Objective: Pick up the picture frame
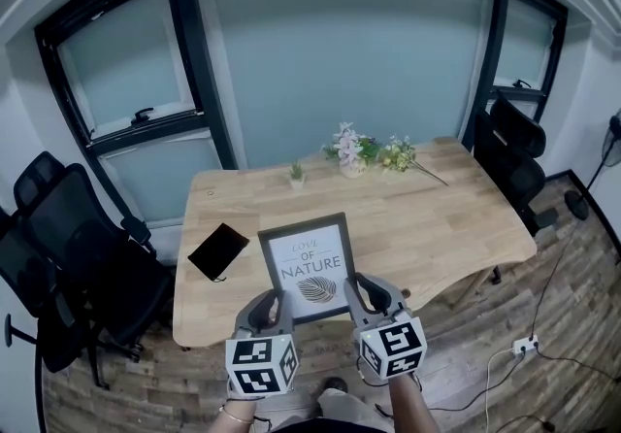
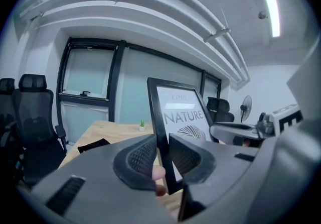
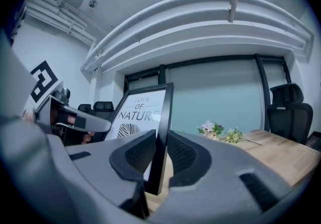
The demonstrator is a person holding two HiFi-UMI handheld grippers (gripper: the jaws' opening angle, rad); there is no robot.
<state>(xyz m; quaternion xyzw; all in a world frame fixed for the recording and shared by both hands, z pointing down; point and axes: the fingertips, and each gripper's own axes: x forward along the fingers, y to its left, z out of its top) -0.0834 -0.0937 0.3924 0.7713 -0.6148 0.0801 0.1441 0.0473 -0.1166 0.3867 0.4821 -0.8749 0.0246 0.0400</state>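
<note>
Clamping the picture frame [image 1: 309,266] by its side edges, the left gripper [image 1: 270,310] and right gripper [image 1: 361,293] hold it over the near edge of the table [image 1: 456,217]. Near the far edge, a vase [image 1: 351,169] holds pale flowers and a small pot [image 1: 297,183] holds a green plant.

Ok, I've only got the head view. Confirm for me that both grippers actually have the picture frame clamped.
Observer: The left gripper view shows the left gripper with its jaws pressed on the black left edge of the picture frame.
Operator: Now check the right one.
Observer: The right gripper view shows the right gripper clamped on the frame's right edge, with the lower corner sticking out below the jaws.
Operator: Report anything else near the jaws.
Observer: A fingertip shows low in the left gripper's gap, beside the frame edge. I cannot tell whether it touches the frame.
</note>
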